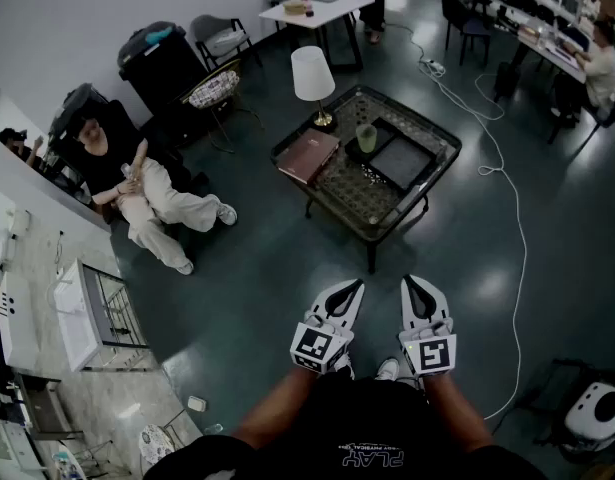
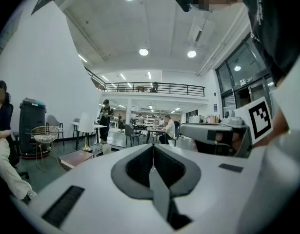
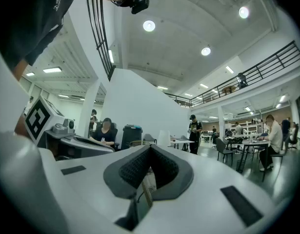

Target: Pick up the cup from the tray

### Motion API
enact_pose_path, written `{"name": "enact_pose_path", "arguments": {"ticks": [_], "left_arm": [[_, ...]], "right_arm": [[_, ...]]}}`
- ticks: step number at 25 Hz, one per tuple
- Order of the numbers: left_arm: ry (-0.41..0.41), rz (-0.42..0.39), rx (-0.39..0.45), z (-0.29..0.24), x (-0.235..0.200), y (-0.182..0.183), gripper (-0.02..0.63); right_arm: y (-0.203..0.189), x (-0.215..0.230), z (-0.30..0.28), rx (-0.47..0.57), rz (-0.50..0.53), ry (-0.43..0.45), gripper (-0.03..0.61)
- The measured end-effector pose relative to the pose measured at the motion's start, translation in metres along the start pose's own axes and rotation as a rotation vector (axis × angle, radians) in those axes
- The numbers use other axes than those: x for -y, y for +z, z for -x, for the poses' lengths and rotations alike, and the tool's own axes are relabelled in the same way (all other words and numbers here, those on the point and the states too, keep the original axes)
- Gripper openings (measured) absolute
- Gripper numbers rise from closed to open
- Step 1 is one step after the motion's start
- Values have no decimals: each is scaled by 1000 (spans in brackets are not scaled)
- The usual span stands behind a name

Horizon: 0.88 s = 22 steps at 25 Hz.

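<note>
The left tongs [image 1: 353, 290] and right tongs [image 1: 411, 288] are held closed, empty, well apart from the cup [image 1: 366, 136] on the tray [image 1: 402, 163]: approach is judged unstarted.

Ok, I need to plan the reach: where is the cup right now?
In the head view the cup stands on the coffee table ahead, at the far left corner of the black tray, just right of the lamp and the book.

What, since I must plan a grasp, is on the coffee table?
A white-shaded lamp, a brown book and a green cup on a dark tray. What lies under the book and tray is covered.
</note>
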<state>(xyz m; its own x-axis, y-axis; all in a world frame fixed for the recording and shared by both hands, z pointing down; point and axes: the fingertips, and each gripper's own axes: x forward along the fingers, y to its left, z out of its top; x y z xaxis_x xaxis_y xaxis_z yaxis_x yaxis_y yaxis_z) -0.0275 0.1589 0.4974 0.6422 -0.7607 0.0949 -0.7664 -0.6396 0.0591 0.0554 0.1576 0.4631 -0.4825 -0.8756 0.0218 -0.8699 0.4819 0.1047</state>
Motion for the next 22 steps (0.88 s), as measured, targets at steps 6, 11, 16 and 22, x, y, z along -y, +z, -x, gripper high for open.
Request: {"name": "enact_pose_path", "arguments": {"ticks": [6,11,16,22], "left_arm": [[-5,-15,-1,7,9,-1,11],[-10,-21,1,6,13,0,11],[4,-18,5,7,9,-1,11],[4,-9,4,7,-9,2,11]], "right_arm": [[-4,-8,12,29,-13,10,11],[-6,-5,16,6,2,-3,11],[-4,-10,15,70,-3,10,11],[-4,-15,-1,39,0,22,11]]}}
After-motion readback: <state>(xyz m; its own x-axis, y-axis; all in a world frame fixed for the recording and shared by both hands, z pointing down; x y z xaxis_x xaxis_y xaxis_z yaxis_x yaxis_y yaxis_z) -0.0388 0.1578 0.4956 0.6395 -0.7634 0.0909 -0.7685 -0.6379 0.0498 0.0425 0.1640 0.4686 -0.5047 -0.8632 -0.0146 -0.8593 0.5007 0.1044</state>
